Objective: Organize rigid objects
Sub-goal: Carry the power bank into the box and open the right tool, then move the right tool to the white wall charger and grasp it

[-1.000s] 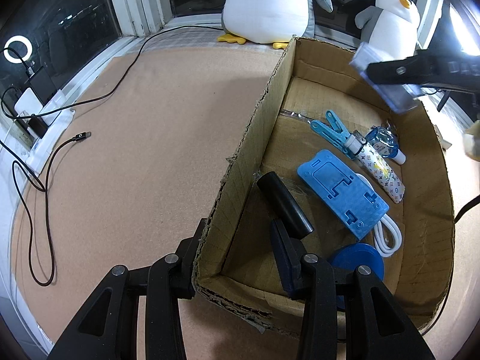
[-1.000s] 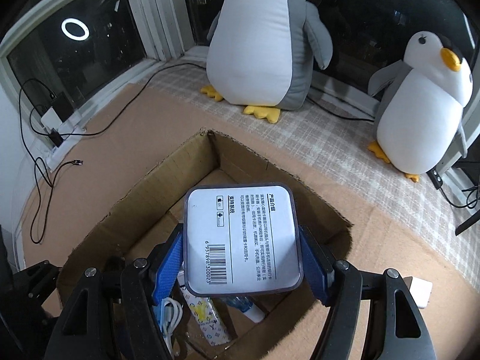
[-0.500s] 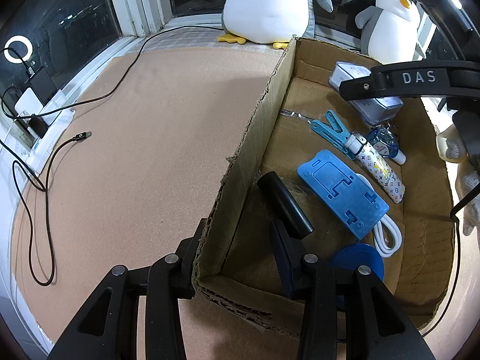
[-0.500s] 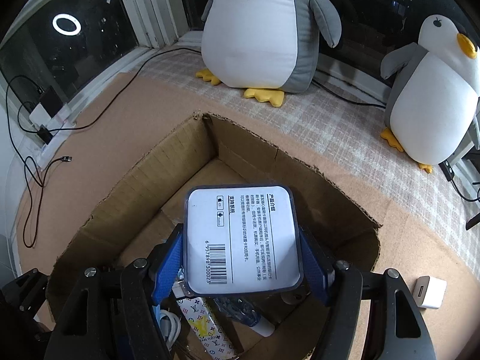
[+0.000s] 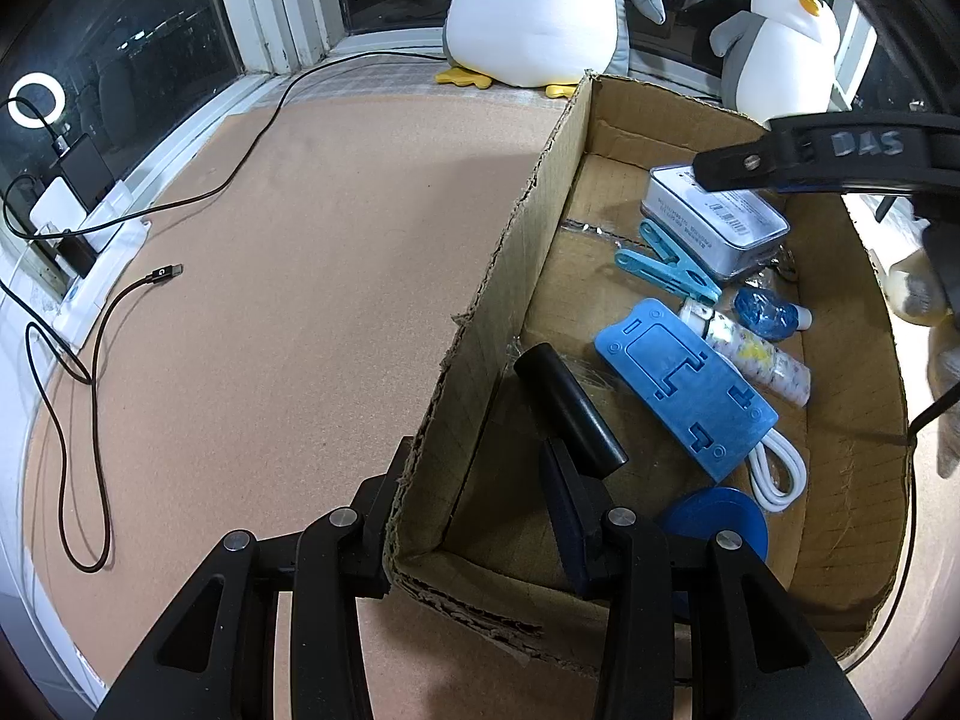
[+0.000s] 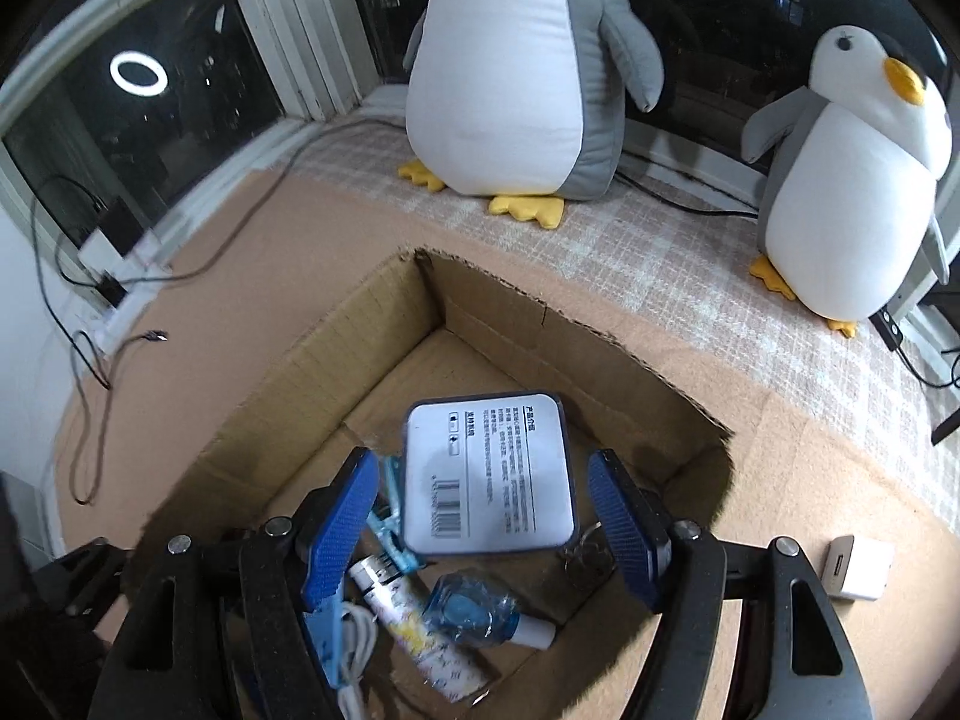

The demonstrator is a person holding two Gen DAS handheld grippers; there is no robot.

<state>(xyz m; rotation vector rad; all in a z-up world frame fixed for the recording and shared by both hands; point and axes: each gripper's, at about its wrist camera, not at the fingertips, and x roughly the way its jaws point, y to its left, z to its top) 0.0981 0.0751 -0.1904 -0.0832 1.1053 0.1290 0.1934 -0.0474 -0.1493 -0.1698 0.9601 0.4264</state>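
A white case with a barcode label (image 6: 486, 477) lies on the floor of the open cardboard box (image 6: 372, 324), its edge resting on a blue clothespin (image 6: 387, 531). My right gripper (image 6: 480, 459) hangs open above it, and a gap shows on each side between the blue pads (image 6: 339, 522) and the case. In the left wrist view the case (image 5: 714, 222) sits at the box's far end under a right finger (image 5: 756, 165). My left gripper (image 5: 471, 468) is shut on the near left corner of the box (image 5: 516, 228), one finger outside and one inside.
Also in the box are a blue phone stand (image 5: 684, 390), a black cylinder (image 5: 570, 414), a patterned tube (image 5: 750, 354), a wrapped blue bottle (image 5: 768, 309), a white cable (image 5: 780, 468) and a blue disc (image 5: 714, 522). A white charger cube (image 6: 858, 567) lies outside at right. Two plush penguins (image 6: 516, 72) stand behind. A black cable (image 5: 90, 372) trails at left.
The right gripper carried the white case down into the box and let go. The case now lies on the box floor, clear of the pads. The left gripper has not moved.
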